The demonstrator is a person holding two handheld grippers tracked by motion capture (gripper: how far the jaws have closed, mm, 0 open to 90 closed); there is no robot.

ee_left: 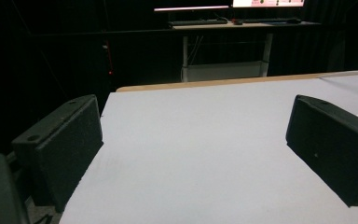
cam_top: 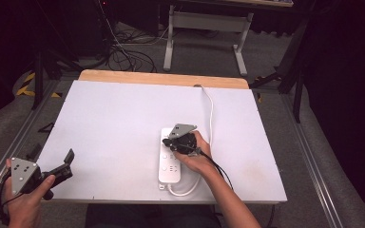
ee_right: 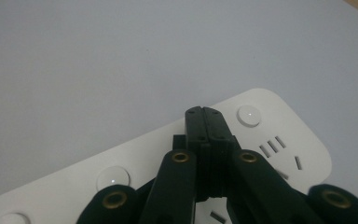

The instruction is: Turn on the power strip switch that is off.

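Right tongs [cam_top: 170, 142], pressed together, point down onto the power strip [cam_top: 168, 168]; left tongs [cam_top: 66, 164] rest apart at table edge [cam_top: 52, 192].

Dark room, black walls. Grey carpet floor [cam_top: 323, 156], tangled cables [cam_top: 123, 54] behind table. White desk frame [cam_top: 204, 28] at far side; lit monitor [ee_left: 265, 3] and keyboard [ee_left: 198, 21] on it. Hazard tape [cam_top: 26, 83] far left.

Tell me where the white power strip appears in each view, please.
High view: the power strip lies right of the table's centre, under the right gripper.
Left gripper view: a white sliver at the right edge may be it; I cannot tell.
Right gripper view: it crosses the lower half, beneath the shut jaws.
Shared landmark: the white table.
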